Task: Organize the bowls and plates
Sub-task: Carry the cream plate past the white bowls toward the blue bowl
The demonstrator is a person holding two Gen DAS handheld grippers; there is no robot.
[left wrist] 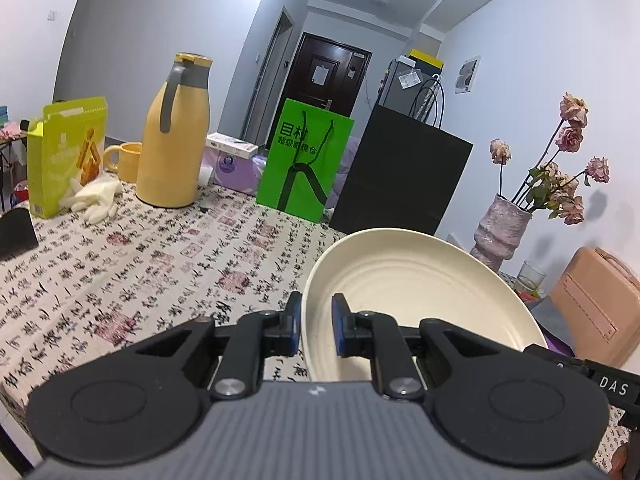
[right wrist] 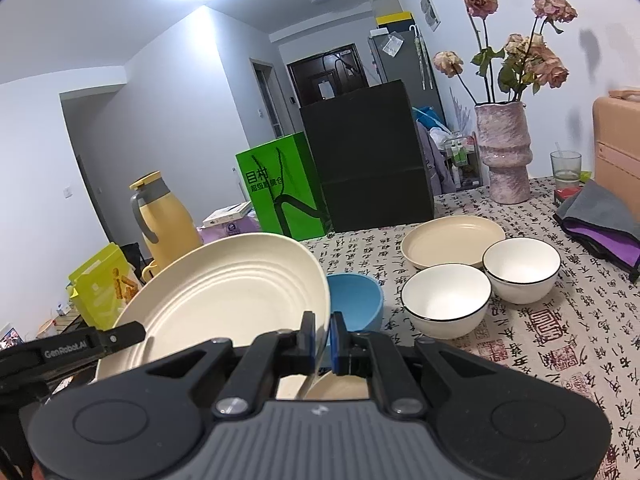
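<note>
A cream ribbed plate [left wrist: 420,280] hangs tilted above the table, held by both grippers at once. My left gripper [left wrist: 317,322] is shut on its left rim, and my right gripper [right wrist: 323,340] is shut on the right rim of the same plate [right wrist: 224,300]. Just behind the held plate, a blue bowl [right wrist: 356,296] sits on the tablecloth. Two white bowls with dark rims [right wrist: 446,300] [right wrist: 520,266] stand to its right. A second cream plate [right wrist: 452,240] lies flat behind them.
A yellow thermos [left wrist: 172,140], a yellow mug [left wrist: 126,160], a yellow-green box [left wrist: 66,156] and white gloves [left wrist: 96,196] stand at the far left. A green bag [left wrist: 304,160] and black bag [left wrist: 400,172] line the back. A flower vase [right wrist: 504,156], glass [right wrist: 565,166], pink case [right wrist: 618,144] and folded cloth [right wrist: 600,216] sit at right.
</note>
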